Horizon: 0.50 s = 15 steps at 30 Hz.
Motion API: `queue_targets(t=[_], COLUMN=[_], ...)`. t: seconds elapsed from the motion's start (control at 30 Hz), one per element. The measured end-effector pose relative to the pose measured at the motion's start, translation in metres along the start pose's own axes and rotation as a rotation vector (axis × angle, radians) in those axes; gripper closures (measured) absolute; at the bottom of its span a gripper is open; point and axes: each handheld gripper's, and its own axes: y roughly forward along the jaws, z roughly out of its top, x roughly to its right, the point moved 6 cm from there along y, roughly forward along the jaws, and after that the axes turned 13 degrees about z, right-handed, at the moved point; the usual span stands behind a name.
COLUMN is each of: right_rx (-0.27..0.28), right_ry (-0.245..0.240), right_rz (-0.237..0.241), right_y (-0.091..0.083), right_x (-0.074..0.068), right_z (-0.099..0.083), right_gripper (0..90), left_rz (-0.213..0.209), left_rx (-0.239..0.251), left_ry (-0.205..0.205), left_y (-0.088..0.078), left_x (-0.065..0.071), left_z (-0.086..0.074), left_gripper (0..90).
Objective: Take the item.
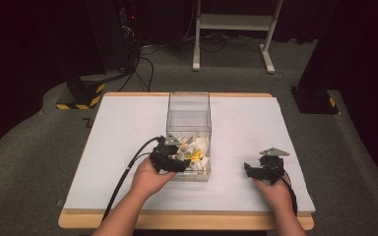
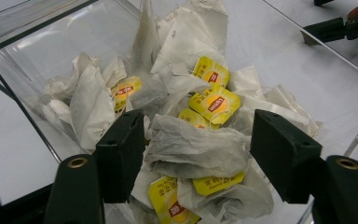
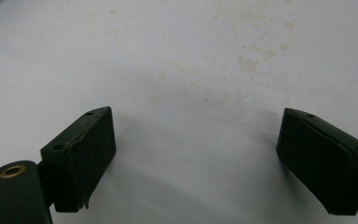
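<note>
Picking tea bag from clear box
Left tool (image 2: 193, 156) half-open astride a tea bag (image 2: 193, 149), ungripped; next, close and lift

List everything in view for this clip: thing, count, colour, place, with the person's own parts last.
box: one, clear, middle of the board, open top
tea bags: a heap, count unclear, white with yellow tags, in the near end of the box
board: one, white with a wooden rim, on the grey carpet
frame: one, white, on the floor beyond the board
left gripper: one, black, at the box's near end, jaws either side of a tea bag, not pressing it
right gripper: one, black, jaws open over bare board, right of the box
hands: two, at the near edge
</note>
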Motion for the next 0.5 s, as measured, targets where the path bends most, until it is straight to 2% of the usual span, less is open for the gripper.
queue_targets(t=[0.33, 0.5], right_rx=[0.0, 0.0], right_ry=[0.0, 0.0], right_rz=[0.0, -0.001], right_y=[0.0, -0.0001], right_x=[0.0, -0.0001], right_z=[0.0, -0.0001], right_gripper=[11.4, 11.4], left_rz=[-0.006, -0.004], left_rx=[-0.018, -0.024], left_ry=[0.01, 0.03], left_y=[0.0021, 0.0022], left_x=[-0.0007, -0.0001], left_z=[-0.0031, -0.0046], left_gripper=[41.2, 46.1])
